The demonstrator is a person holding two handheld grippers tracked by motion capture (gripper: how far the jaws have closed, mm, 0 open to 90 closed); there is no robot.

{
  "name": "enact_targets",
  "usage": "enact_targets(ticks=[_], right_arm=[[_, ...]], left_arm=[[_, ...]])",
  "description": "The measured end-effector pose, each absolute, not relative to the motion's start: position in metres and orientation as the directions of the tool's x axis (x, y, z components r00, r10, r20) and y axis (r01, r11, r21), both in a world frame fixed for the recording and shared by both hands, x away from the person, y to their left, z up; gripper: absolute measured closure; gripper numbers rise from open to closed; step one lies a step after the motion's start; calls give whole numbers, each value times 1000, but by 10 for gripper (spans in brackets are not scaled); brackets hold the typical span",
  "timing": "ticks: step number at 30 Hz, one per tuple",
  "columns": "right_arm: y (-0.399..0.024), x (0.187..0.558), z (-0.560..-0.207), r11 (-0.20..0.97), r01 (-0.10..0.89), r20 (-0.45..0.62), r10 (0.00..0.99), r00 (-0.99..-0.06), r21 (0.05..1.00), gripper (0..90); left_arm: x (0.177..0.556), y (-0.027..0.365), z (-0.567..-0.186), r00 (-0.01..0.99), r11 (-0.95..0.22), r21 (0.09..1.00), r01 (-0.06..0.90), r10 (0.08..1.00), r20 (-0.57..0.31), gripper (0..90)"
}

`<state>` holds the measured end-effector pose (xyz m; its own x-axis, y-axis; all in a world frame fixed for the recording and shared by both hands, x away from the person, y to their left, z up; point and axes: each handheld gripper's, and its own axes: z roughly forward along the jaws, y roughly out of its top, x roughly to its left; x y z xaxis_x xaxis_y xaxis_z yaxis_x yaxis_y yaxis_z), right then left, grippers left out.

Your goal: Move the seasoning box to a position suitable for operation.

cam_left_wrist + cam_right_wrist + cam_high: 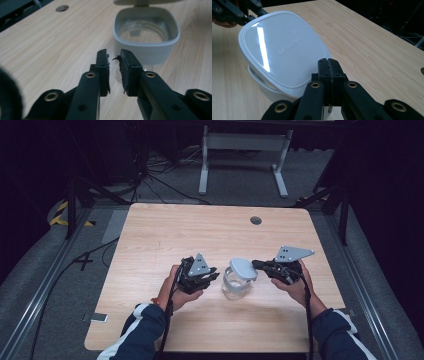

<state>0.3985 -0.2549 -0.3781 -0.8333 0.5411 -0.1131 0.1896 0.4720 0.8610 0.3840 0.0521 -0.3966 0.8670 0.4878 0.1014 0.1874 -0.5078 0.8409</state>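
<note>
Raising the lid (279, 52) with my clenched right gripper (329, 65), I keep the released left gripper (114, 56) beside the container (146, 37), ready to steady it.

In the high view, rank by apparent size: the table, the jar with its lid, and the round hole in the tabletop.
1. Table, by far the largest.
2. Jar with its raised lid.
3. Round hole, smallest; it lies farther from the camera, but the gap is plain.

a pale wooden table (165, 235) with a round hole (255, 220) carries one clear lidded container (235, 285).
</note>
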Motion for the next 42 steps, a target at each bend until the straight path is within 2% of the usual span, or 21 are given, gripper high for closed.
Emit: enact_targets(ticks=[8,24,42], right_arm=[[-255,399,-378,471,186,-114,539,-834,862,898],[-255,398,-378,475,185,-112,531,-840,860,898],[-263,393,-377,500,183,-129,525,-841,847,897]], left_arm=[[389,38,-391,874,-513,842,167,473,115,835],[395,24,-379,873,-492,858,148,472,120,846],[409,-5,-365,885,-534,838,108,435,163,833]])
